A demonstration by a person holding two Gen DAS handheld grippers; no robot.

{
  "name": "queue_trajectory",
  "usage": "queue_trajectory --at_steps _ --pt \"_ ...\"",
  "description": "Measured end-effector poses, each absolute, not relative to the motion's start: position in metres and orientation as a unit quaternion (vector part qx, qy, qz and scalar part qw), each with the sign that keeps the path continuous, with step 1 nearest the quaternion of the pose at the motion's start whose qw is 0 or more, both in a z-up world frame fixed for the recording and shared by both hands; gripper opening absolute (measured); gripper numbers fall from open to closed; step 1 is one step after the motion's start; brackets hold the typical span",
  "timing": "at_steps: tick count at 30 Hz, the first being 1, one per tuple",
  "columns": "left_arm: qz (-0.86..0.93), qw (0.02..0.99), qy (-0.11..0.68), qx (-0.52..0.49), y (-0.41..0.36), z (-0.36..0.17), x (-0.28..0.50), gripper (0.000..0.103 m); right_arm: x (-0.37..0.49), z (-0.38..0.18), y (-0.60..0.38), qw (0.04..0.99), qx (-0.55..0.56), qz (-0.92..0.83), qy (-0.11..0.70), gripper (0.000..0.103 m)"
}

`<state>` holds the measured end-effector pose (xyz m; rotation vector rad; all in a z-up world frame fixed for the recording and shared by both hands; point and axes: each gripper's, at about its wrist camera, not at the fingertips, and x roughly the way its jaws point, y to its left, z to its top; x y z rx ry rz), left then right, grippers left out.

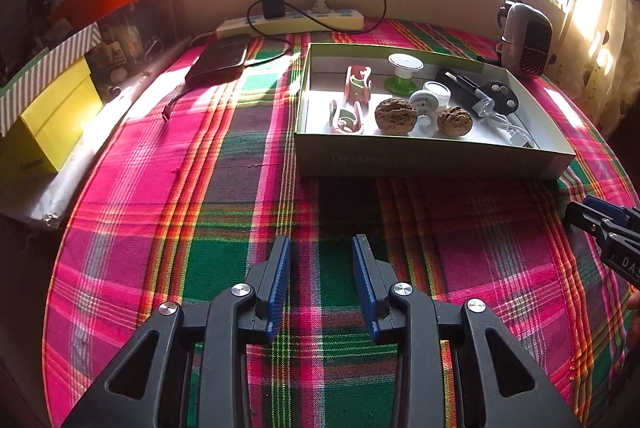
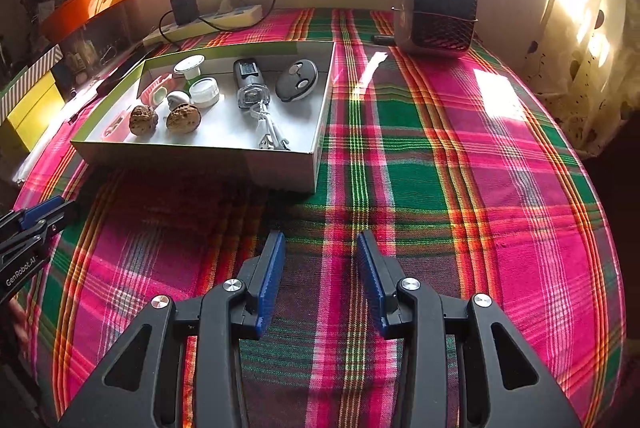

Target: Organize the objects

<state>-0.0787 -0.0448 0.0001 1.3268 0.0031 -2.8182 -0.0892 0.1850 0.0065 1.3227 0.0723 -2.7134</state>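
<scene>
Inside the box (image 1: 432, 157) on the plaid cloth (image 1: 224, 187) lie two walnuts (image 1: 395, 115), spools (image 1: 404, 73), pink clips (image 1: 357, 83), a black fob (image 1: 500, 95) and a cable (image 2: 268, 131). Both claws, left gripper (image 1: 322, 248) and right gripper (image 2: 321, 242), hover spread and empty over bare cloth, short of the box. Likely risks: a walnut rolling from a pinch, or a jaw catching the box wall. A heater (image 2: 438, 11), power strip (image 1: 292, 21) and phone (image 1: 220, 59) stand beyond; nothing blocks the way.
</scene>
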Motion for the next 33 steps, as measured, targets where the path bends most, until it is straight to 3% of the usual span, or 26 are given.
queue_trajectory --at_steps 13,17,21,33 --pt "-0.904 0.019 0.01 0.426 -0.046 -0.001 -0.075 0.03 -0.079 0.006 0.191 0.035 0.434 -0.9 0.025 0.04" --pt "-0.904 0.019 0.009 0.426 -0.046 -0.001 -0.074 0.03 -0.08 0.004 0.196 0.016 0.438 -0.899 0.018 0.057" --pt "-0.904 0.02 0.009 0.426 -0.046 -0.001 -0.074 0.03 -0.08 0.004 0.199 0.023 0.439 -0.898 0.009 0.064" --pt "-0.904 0.019 0.009 0.426 -0.046 0.0 -0.074 0.03 -0.082 0.003 0.196 0.023 0.441 -0.897 0.017 0.066"
